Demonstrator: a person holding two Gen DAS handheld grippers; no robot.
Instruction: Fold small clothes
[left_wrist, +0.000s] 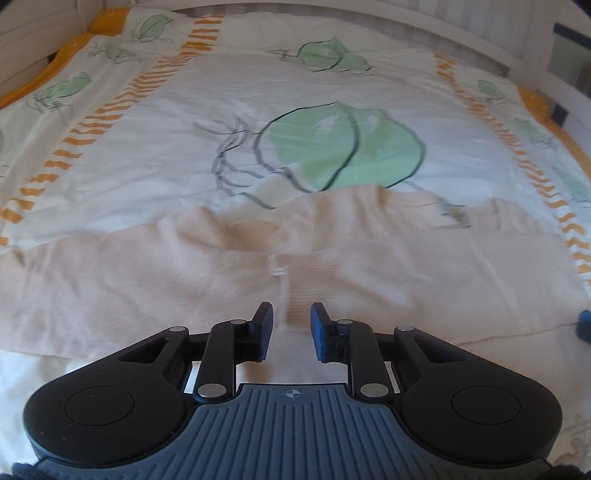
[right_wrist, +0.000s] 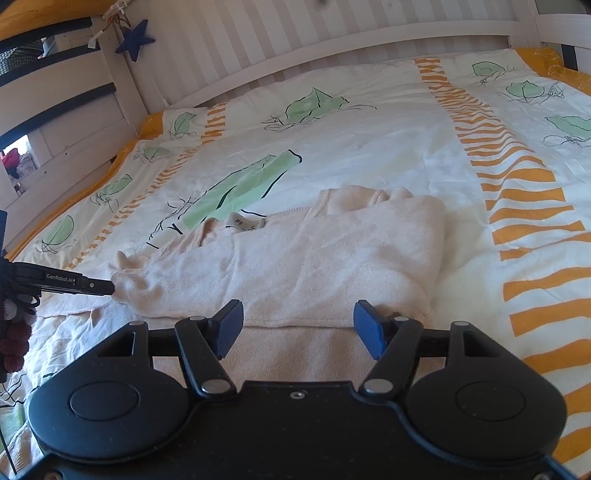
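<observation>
- Two grippers are under my control: the left gripper (left_wrist: 291, 326) sits bottom centre of the left wrist view, the right gripper (right_wrist: 298, 328) bottom centre of the right wrist view.
- One garment is present: a pale peach knit garment (left_wrist: 221, 273), lying across a white bedcover (left_wrist: 184, 147) printed with green leaves and orange stripes.
- One care label (right_wrist: 245, 223) shows at the garment's neckline, centre of the right wrist view.
- One blue star ornament (right_wrist: 135, 38) hangs on the white bed rail (right_wrist: 332, 40), upper left of that view.
- Left gripper state: I read its jaws as narrowly apart, with a small gap between the blue pads. A light seam of the garment runs up the frame through that gap. In the right wrist view, the same tool's tip meets the garment's edge at far left; I cannot tell whether fabric is pinched.
- Right gripper state: jaws stand wide apart and grip nothing. The garment's folded hem lies just beyond and between the fingertips; more peach fabric lies under the tool.
- Garment position: it spans the middle band of the left wrist view, and centre to lower left of the right wrist view.
</observation>
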